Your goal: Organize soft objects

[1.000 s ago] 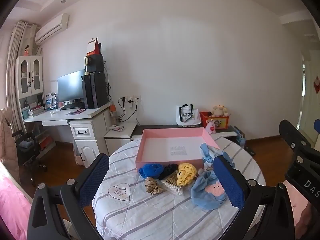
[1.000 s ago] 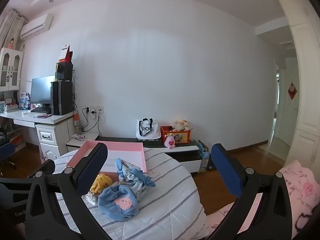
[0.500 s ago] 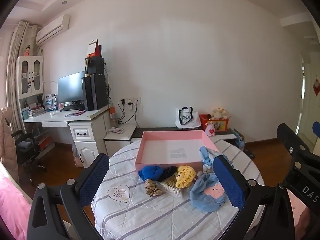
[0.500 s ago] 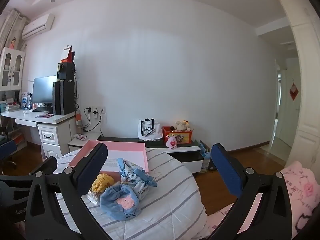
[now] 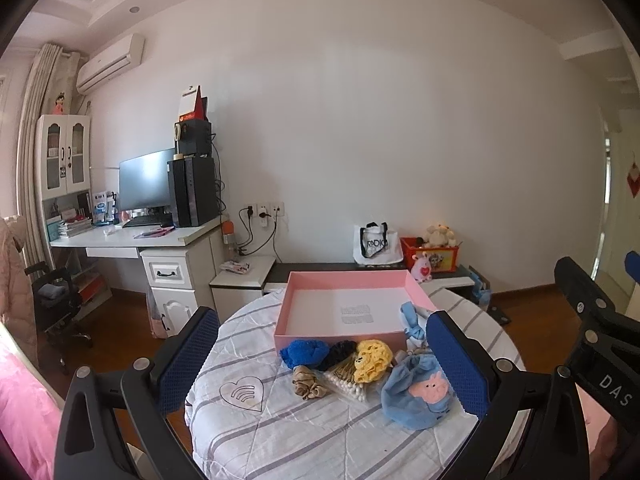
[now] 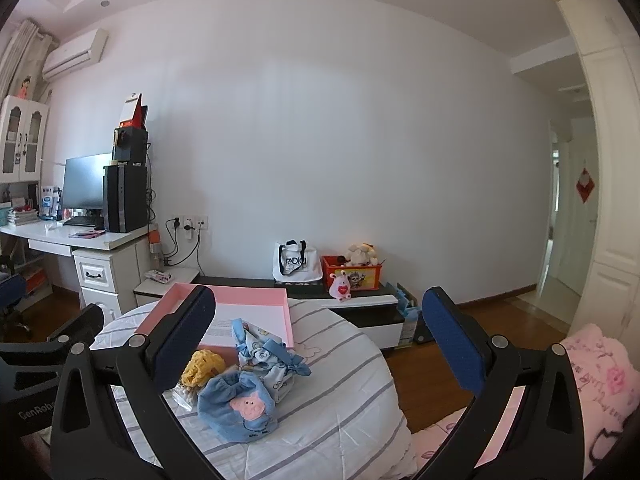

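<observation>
Progress: nothing stowed yet. Pink box (image 5: 352, 308), frame centre on the counter (image 5: 248, 420), holds no soft item. Blue pouch (image 5: 416, 396), yellow scrunchie (image 5: 374, 358), blue scrunchie (image 5: 304, 352) lie below it. Left claw (image 5: 324, 364) and right claw (image 6: 320, 344) gape wide, empty.

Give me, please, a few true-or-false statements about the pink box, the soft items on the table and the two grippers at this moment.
1. The pink box already holds the blue scrunchie. False: the scrunchie lies on the table in front of the box.
2. The left gripper is open and holds nothing. True.
3. The blue pig pouch lies outside the box. True.
4. The right gripper is shut on the yellow scrunchie. False: it is open, and the scrunchie lies on the table.
</observation>
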`<state>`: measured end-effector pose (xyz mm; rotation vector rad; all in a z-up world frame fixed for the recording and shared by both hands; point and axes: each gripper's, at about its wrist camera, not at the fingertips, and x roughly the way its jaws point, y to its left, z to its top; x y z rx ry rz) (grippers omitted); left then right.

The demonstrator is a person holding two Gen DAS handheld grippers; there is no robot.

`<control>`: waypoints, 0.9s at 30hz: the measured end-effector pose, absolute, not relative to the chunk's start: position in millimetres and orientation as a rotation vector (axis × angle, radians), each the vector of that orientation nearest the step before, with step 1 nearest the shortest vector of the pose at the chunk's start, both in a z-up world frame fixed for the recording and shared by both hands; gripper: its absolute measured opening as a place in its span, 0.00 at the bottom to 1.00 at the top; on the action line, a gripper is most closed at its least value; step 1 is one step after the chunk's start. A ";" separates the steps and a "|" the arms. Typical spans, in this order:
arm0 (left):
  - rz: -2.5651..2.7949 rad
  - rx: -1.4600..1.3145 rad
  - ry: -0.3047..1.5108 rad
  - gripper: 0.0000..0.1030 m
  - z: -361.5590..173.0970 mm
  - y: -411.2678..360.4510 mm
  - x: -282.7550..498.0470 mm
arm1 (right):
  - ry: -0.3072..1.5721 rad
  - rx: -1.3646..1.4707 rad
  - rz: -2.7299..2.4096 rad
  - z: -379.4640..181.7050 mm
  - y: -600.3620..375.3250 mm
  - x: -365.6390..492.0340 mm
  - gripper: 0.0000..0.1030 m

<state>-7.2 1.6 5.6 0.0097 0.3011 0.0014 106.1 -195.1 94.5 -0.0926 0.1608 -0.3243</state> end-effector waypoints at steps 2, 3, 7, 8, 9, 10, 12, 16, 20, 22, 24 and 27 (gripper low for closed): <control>0.006 0.011 0.297 1.00 5.3 1.5 -8.3 | 0.159 -0.095 -0.322 94.4 -194.6 105.5 1.00; 0.008 0.011 0.297 1.00 4.3 1.1 -7.1 | 0.159 -0.096 -0.322 94.1 -194.2 105.0 1.00; 0.005 0.006 0.294 1.00 3.5 1.8 -7.4 | 0.161 -0.096 -0.320 93.7 -194.0 105.6 1.00; 0.005 0.007 0.294 1.00 3.6 1.6 -7.5 | 0.162 -0.095 -0.318 94.0 -193.8 105.4 1.00; 0.005 0.006 0.293 1.00 3.2 1.2 -7.0 | 0.162 -0.095 -0.317 94.3 -193.8 105.4 1.00; 0.005 0.006 0.293 1.00 3.7 1.7 -7.9 | 0.163 -0.095 -0.317 95.0 -193.9 105.3 1.00; 0.005 0.008 0.291 1.00 3.1 1.2 -7.8 | 0.162 -0.095 -0.318 94.9 -194.1 105.2 1.00; 0.003 0.005 0.288 0.99 3.5 2.7 -9.3 | 0.160 -0.095 -0.318 94.8 -194.2 105.1 1.00; -0.001 0.003 0.287 0.99 4.6 3.9 -11.9 | 0.161 -0.092 -0.317 94.1 -194.4 105.2 1.00; -0.001 0.002 0.284 0.99 4.7 4.6 -12.4 | 0.161 -0.092 -0.317 94.0 -194.2 105.2 1.00; 0.004 0.004 0.279 0.99 4.5 4.8 -13.4 | 0.160 -0.092 -0.318 94.0 -194.1 105.2 1.00; 0.005 0.007 0.275 0.99 4.6 4.0 -15.0 | 0.161 -0.093 -0.317 94.1 -194.3 105.2 1.00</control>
